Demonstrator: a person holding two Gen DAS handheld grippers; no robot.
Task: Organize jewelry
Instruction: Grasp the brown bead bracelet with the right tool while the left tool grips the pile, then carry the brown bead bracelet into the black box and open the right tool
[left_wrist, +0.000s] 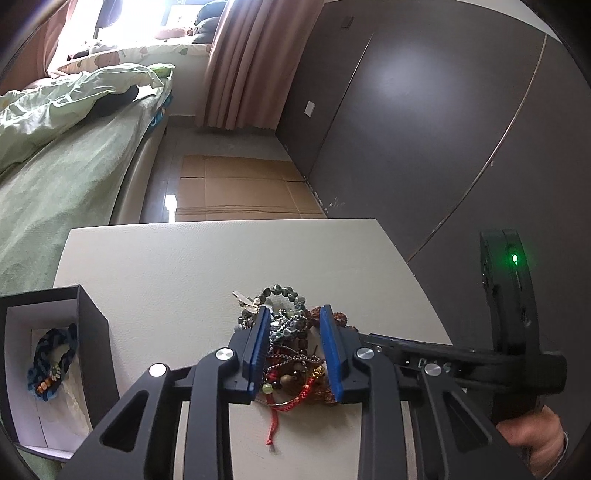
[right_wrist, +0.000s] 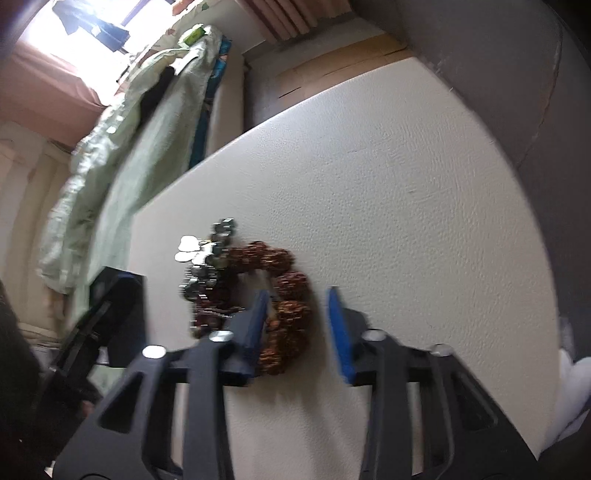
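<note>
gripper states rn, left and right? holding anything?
Left gripper: open, jaws straddling the jewelry pile, pads not visibly pressing, nothing lifted.
Right gripper: open, brown bead bracelet between the jaws, not gripped.

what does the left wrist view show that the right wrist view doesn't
Only the left wrist view shows the inside of the black box with a blue braided bracelet in it, the red cord, and the right gripper's body.

Only the right wrist view shows the brown bead bracelet as a full ring.

Both show the white table, the jewelry pile and the green bedding.
</note>
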